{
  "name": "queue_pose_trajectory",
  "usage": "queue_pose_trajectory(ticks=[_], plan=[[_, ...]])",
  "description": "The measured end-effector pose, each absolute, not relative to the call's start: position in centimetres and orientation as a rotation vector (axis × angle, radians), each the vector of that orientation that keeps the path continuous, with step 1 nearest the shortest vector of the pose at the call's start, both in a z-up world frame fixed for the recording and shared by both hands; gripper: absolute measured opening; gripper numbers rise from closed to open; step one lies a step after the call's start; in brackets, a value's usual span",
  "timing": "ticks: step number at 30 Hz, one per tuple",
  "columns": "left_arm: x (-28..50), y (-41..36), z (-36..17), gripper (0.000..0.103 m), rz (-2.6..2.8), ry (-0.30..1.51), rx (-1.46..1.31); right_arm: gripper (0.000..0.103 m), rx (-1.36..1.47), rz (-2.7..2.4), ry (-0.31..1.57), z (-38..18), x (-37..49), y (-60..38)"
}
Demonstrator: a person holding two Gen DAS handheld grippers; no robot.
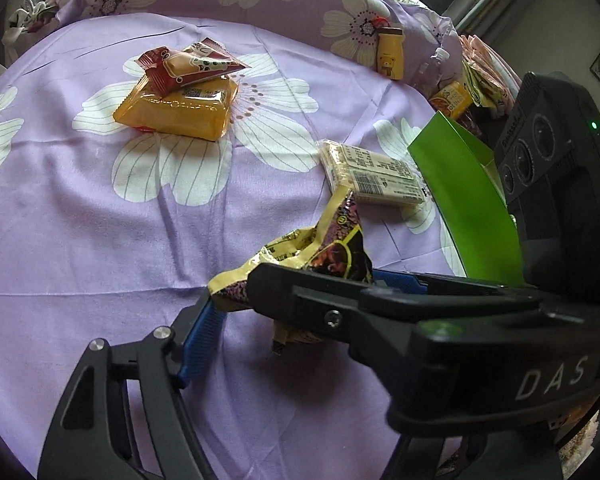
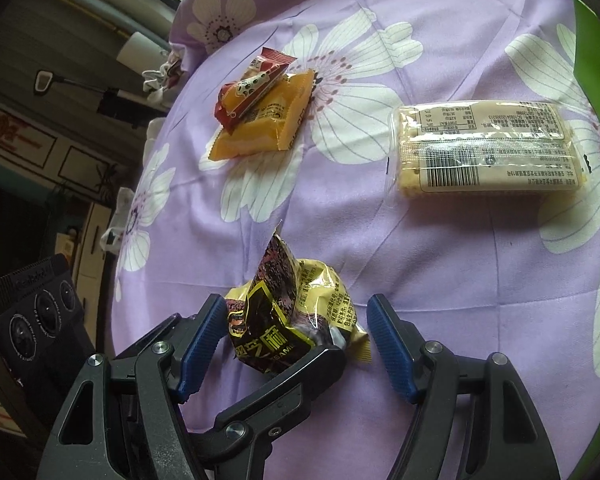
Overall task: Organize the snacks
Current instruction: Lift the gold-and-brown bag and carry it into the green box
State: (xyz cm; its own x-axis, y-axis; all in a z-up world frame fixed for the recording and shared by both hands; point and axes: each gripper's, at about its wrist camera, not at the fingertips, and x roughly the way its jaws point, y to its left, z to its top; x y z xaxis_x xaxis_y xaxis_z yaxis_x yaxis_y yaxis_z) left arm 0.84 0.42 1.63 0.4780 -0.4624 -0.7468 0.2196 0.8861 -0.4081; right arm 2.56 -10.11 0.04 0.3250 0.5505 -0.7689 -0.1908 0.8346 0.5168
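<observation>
We are handing over the black sesame snack packet (image 2: pixel 292 320) above the bed (image 1: pixel 80 220) — the left gripper (image 2: pixel 328 354) is pinching its lower edge, while the right gripper (image 2: pixel 296 332) is gaping wide around it, holding nothing. Close squarely on the crumpled middle before the left lets go.

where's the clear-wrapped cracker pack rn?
The cracker pack lies flat on the purple floral sheet, right of centre in the right wrist view, beside the green box, apart from the orange packet.
</observation>
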Motion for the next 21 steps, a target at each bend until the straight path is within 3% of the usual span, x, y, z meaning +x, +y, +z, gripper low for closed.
queue_pose_trajectory(ticks=[5,11,13,21], plan=[[0.7,0.1,1.2,0.05,-0.453,0.97,-0.331,0.073,0.359,0.499,1.124,-0.1,2.6,-9.9],[0.4,-0.5,1.4,0.047,-0.44,0.915,-0.326,0.07,0.344,0.5,1.106,0.0,2.4,-10.0],[0.3,-0.5,1.7,0.046,-0.427,0.907,-0.331,0.065,0.344,0.495,1.094,0.2,2.2,-10.0],[-1.2,-1.2,5.5,0.045,-0.412,0.757,-0.288,0.064,0.312,0.522,0.971,3.7,0.6,-10.0]])
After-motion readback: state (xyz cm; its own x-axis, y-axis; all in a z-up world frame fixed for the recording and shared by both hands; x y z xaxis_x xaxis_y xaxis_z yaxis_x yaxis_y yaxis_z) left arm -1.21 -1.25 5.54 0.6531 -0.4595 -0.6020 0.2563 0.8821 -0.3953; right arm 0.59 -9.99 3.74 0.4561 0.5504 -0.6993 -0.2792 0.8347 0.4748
